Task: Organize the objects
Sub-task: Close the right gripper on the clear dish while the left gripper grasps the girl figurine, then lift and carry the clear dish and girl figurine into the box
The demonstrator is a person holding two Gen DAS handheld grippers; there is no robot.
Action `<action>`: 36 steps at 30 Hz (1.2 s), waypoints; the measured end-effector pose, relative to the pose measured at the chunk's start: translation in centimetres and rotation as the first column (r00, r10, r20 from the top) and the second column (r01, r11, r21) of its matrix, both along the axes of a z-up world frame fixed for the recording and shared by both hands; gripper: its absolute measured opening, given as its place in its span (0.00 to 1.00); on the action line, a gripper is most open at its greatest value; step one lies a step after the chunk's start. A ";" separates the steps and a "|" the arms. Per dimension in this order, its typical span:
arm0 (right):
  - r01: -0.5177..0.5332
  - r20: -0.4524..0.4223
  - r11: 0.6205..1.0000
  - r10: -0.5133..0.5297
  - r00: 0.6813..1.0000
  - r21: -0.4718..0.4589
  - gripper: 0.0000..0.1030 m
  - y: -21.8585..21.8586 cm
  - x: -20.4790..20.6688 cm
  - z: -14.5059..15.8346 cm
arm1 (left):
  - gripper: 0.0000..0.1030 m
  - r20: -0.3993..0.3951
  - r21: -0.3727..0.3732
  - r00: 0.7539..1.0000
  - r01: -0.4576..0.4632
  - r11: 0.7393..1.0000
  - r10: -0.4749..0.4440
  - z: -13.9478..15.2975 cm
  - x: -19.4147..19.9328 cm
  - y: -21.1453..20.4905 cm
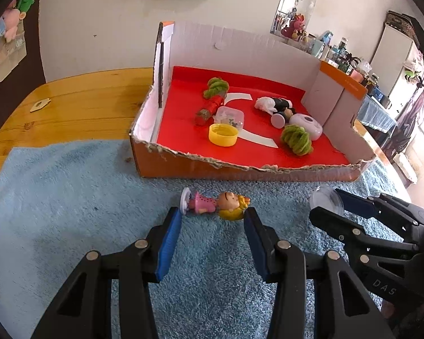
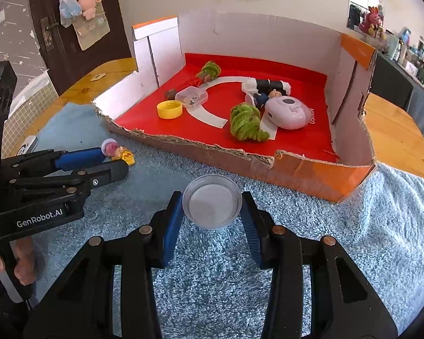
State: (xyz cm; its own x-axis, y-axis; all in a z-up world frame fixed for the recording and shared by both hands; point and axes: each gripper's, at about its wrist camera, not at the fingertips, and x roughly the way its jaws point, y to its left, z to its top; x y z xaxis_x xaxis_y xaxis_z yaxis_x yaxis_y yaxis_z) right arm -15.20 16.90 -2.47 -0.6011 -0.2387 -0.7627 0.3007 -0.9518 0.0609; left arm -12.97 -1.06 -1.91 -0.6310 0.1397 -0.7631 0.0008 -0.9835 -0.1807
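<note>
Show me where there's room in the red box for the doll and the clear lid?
The box has bare red floor along its torn front edge, between the yellow cap and the near green yarn. The left strip beside the white wall is free too. The right rear is crowded: pink case, small doll, black roll.

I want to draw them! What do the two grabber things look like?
Both the left gripper and right gripper are black plastic with round metal pins and ridged blue pads. White lettering marks their sides.
</note>
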 end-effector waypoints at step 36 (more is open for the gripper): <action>-0.026 -0.070 0.999 0.024 0.997 -0.032 0.38 -0.4 2.4 3.4 | 0.47 -0.092 0.040 0.996 -0.004 0.999 0.008 3.5 2.6 -0.1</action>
State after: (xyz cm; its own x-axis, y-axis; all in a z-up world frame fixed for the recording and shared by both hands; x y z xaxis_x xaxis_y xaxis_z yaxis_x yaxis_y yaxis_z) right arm -12.81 16.47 0.98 -0.6462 -0.2790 -0.7104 0.3292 -0.9416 0.0704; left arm -10.34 -1.16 1.57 -0.6994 0.1644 -0.6956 -0.0116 -0.9757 -0.2189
